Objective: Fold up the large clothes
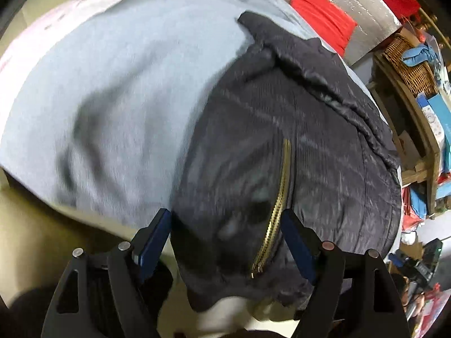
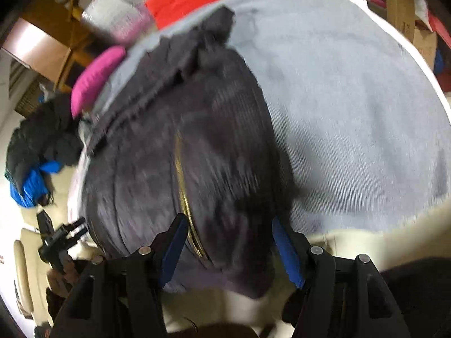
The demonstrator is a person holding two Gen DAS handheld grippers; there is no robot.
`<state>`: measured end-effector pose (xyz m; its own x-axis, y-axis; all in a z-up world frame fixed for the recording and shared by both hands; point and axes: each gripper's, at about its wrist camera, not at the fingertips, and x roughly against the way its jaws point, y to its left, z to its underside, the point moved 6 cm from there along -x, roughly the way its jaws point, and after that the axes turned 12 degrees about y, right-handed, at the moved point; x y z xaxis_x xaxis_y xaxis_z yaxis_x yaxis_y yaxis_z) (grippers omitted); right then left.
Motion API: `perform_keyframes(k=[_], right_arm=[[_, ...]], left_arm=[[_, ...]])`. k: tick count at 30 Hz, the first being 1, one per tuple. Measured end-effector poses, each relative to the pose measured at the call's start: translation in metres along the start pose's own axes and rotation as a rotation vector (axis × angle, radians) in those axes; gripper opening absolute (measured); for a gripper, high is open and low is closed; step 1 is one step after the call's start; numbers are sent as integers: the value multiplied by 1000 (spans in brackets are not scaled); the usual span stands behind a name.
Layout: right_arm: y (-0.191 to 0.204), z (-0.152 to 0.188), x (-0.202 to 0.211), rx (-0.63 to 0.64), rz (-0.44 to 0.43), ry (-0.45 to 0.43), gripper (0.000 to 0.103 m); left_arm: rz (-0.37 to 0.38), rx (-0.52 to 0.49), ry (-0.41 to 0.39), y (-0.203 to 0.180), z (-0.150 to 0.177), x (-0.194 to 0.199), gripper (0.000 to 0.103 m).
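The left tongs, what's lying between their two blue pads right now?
The dark jacket, with its gold zipper running down between the open left tongs; the left wrist view shows it.

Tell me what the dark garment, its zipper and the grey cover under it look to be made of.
Dark garment: looks like a thin woven synthetic, slightly shiny, with fine ribbing; blur leaves it open.
Zipper: gold-coloured teeth with a metallic glint, probably metal.
Grey cover: soft matte fabric, possibly a knit or fine corduroy, judging by the faint lines in the right wrist view.
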<state>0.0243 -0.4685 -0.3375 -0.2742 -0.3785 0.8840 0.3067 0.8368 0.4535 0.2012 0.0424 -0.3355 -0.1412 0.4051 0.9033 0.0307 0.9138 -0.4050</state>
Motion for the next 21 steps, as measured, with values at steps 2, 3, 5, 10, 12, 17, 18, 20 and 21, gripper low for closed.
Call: perform_keyframes(k=[2, 3, 5, 10, 12, 17, 18, 20, 21], right_arm=[[-2, 6, -10, 1, 8, 37, 66], [-2, 10, -17, 5, 19, 63, 66], [-1, 14, -30, 16, 38, 99, 66], [-3, 17, -64, 18, 104, 112, 71], [-4, 16, -70, 12, 97, 99, 72], [-1, 29, -65, 67, 48, 97, 69], [2, 32, -63, 86, 38, 99, 69], [4, 37, -64, 116, 60, 110, 71], [4, 38, -68, 121, 67, 122, 71]], left_arm=[[-25, 1, 12, 0, 9, -4, 80], [-38, 6, 26, 0, 14, -6, 80], [-68, 31, 73, 3, 28, -17, 80], [-104, 104, 127, 8, 45, -37, 90], [-143, 94, 128, 6, 47, -43, 90], [-89, 78, 154, -7, 60, -57, 90], [-75, 70, 158, -10, 64, -59, 90], [-51, 43, 171, -18, 71, -64, 90], [-52, 29, 178, -21, 72, -66, 90]])
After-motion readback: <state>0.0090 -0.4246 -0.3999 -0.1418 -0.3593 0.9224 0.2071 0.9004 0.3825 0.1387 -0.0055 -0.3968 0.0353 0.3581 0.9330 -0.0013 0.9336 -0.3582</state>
